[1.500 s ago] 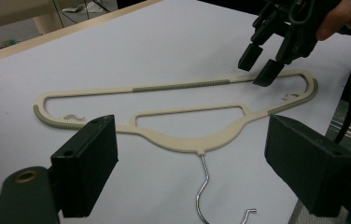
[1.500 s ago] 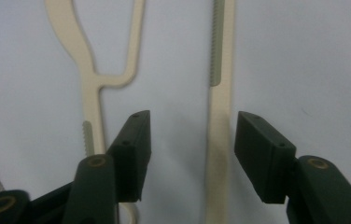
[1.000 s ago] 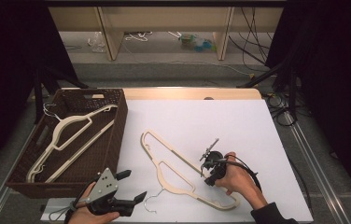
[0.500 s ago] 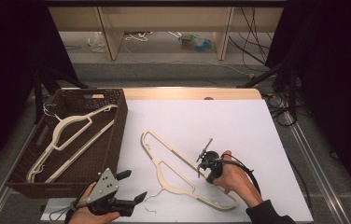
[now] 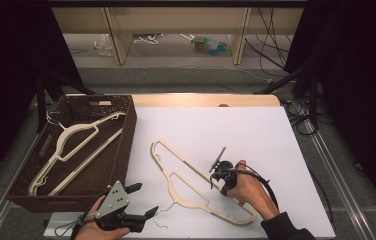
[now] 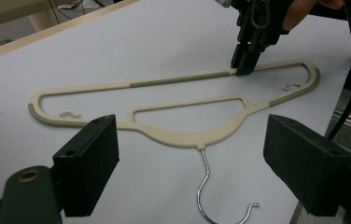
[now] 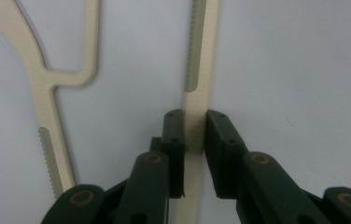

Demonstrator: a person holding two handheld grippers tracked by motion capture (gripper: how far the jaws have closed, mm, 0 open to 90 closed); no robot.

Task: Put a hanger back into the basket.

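A cream hanger [image 5: 191, 204] with a wire hook lies flat on the white table [image 5: 256, 135]. My right gripper [image 5: 214, 180] points down at its long straight bar. Up close, the two jaws press both sides of that bar [image 7: 201, 70], so my right gripper [image 7: 194, 130] is shut on the hanger. From the other hand, the same gripper [image 6: 246, 63] stands on the far bar of the hanger [image 6: 183, 137]. My left gripper [image 5: 143, 199] is open near the table's front edge, its jaws [image 6: 192, 154] wide apart and facing the wire hook [image 6: 206, 191], nothing between them.
A dark woven basket [image 5: 126, 140] sits at the table's left side and holds more cream hangers [image 5: 71, 145]. Cables trail from the right gripper and along the floor at the right. Shelving legs stand behind the table.
My right gripper has shifted slightly left and down onto the hanger's bar. The left gripper and the hanger have stayed put.
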